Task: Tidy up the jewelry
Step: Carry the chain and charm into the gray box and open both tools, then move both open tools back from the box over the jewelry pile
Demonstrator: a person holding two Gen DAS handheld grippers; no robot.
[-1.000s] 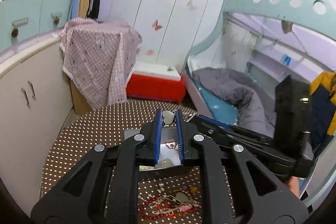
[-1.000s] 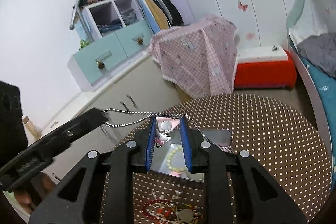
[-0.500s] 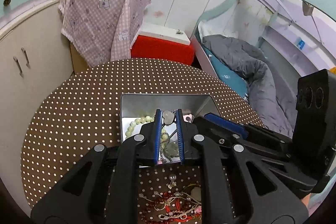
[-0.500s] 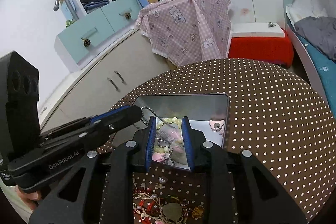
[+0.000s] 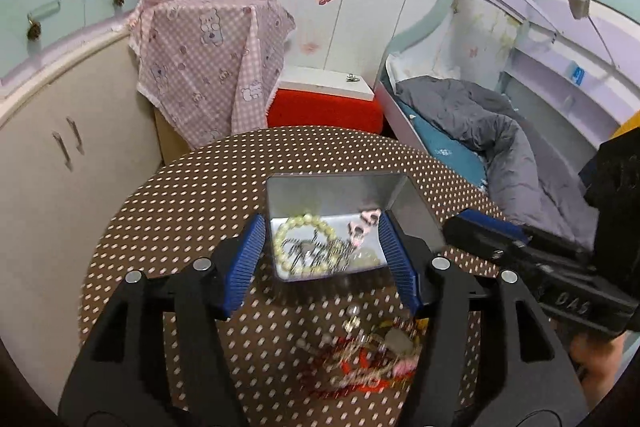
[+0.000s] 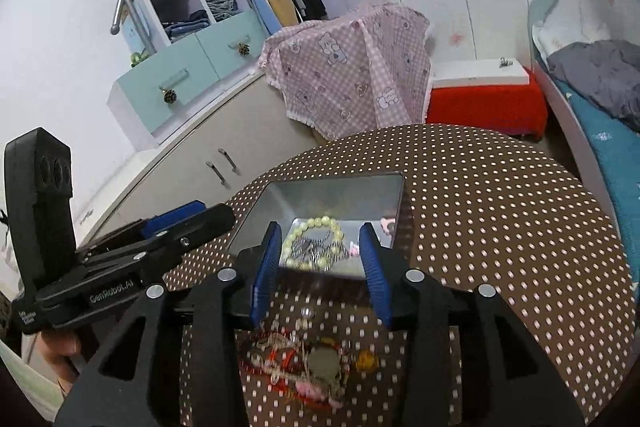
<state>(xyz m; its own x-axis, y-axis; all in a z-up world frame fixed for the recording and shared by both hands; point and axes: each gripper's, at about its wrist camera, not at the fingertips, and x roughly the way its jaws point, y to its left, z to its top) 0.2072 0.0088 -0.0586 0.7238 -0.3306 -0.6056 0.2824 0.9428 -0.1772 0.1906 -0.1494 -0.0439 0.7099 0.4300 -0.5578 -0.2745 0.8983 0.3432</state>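
A silver metal box sits on the round brown polka-dot table. Inside lie a pale green bead bracelet, a silver chain necklace and a pink charm. A tangled pile of red and gold jewelry lies on the table in front of the box. My left gripper is open and empty over the box's near edge. My right gripper is open and empty over the same edge.
The right gripper's body lies to the right in the left wrist view; the left gripper's body lies to the left in the right wrist view. A cream cabinet, a pink checked cloth, a red box and a bed surround the table.
Both grippers held the silver chain necklace, lowered it into the box and opened. The necklace now lies in the box and both grippers have drawn back a little.
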